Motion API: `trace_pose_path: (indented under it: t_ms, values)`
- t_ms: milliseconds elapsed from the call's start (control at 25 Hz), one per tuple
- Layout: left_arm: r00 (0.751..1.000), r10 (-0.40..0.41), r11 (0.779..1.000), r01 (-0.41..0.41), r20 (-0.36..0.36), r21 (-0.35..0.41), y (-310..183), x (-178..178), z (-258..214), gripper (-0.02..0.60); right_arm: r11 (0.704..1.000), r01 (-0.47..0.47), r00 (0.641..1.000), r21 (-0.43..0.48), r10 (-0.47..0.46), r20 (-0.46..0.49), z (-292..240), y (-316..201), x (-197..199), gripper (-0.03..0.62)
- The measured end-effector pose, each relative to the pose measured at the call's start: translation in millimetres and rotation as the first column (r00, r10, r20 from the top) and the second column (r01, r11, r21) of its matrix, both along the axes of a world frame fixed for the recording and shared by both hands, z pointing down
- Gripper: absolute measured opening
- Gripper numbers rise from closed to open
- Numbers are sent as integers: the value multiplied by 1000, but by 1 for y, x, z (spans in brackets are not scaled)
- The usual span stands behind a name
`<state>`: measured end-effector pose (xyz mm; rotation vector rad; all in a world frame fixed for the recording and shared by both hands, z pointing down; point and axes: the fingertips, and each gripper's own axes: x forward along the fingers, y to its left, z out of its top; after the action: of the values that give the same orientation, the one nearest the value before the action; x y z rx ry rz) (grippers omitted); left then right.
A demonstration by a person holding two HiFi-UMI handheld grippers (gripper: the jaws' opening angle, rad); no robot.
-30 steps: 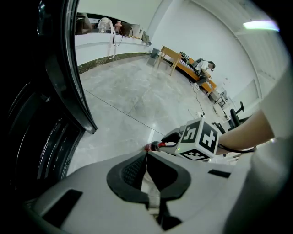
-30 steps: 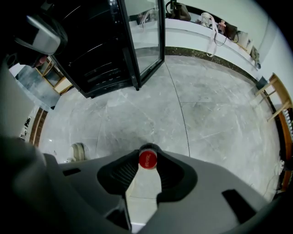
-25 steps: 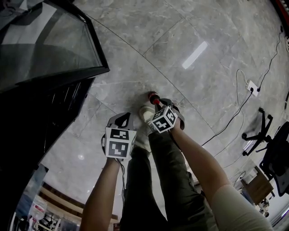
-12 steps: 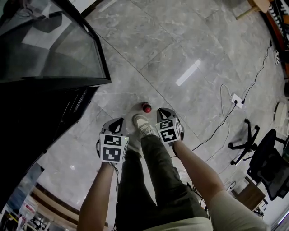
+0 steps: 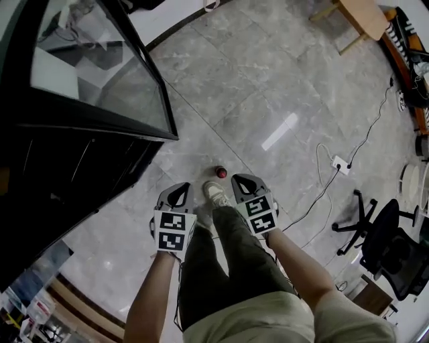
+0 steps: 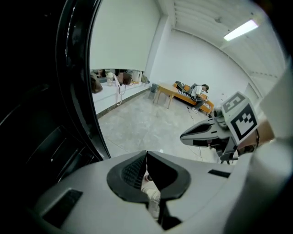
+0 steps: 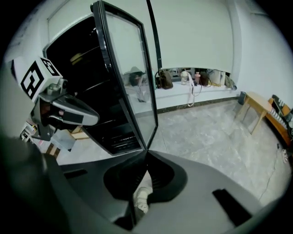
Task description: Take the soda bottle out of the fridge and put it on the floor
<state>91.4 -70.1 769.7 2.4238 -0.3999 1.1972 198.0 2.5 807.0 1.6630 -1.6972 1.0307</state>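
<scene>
The soda bottle (image 5: 220, 172), seen from above by its red cap, stands on the grey marble floor just ahead of the person's shoe (image 5: 216, 194). Neither gripper touches it. My left gripper (image 5: 175, 190) hangs left of the shoe and my right gripper (image 5: 242, 179) right of it, both well above the floor. In its own view the left gripper (image 6: 146, 154) has its tips together with nothing between them. The right gripper (image 7: 146, 155) has just closed on nothing. Each shows in the other's view, the right gripper (image 6: 185, 135) and the left gripper (image 7: 94, 119).
The dark fridge (image 5: 53, 181) stands at the left with its glass door (image 5: 100, 74) swung open toward the floor space. A power strip (image 5: 337, 163) with cables lies to the right. An office chair (image 5: 385, 248) and a wooden table (image 5: 362, 17) stand farther right.
Both grippers have risen away from the floor. The right gripper, which was at the bottle's cap, has let go and moved off; the bottle stays standing on the floor.
</scene>
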Motion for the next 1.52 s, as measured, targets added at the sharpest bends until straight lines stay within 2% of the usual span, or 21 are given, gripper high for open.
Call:
trace_pose_path:
  t_ms: [280,480,720,880,1000,1200,1360,1520]
  values:
    - [993,-89,995,93,-82,44,-13,-29,-100,6,992,17,1000,123,-17,-2,-121,-37,-19,-5]
    - [981,-136,984,150,-140,99,-24,-56,-178,6,972,115,993,205,-109,-44,-208,-58,-43,-5]
    - [965,-195,957,227,-177,181,-46,-105,-251,7,927,238,971,291,-222,-87,-295,-85,-91,-5]
    - [945,-241,925,293,-219,243,-61,-139,-294,6,874,333,943,355,-307,-131,-339,-108,-125,-5]
    - [935,-247,903,317,-254,289,-56,-166,-329,7,836,391,920,385,-355,-165,-373,-109,-154,-5]
    - [906,-277,860,382,-319,338,-49,-204,-385,6,757,470,883,454,-410,-230,-440,-117,-195,-5]
    - [883,-309,805,440,-354,397,-46,-237,-426,6,672,523,849,523,-464,-253,-492,-122,-233,-5]
    - [843,-350,740,516,-408,431,-45,-273,-468,7,589,544,825,598,-505,-253,-538,-121,-270,-5]
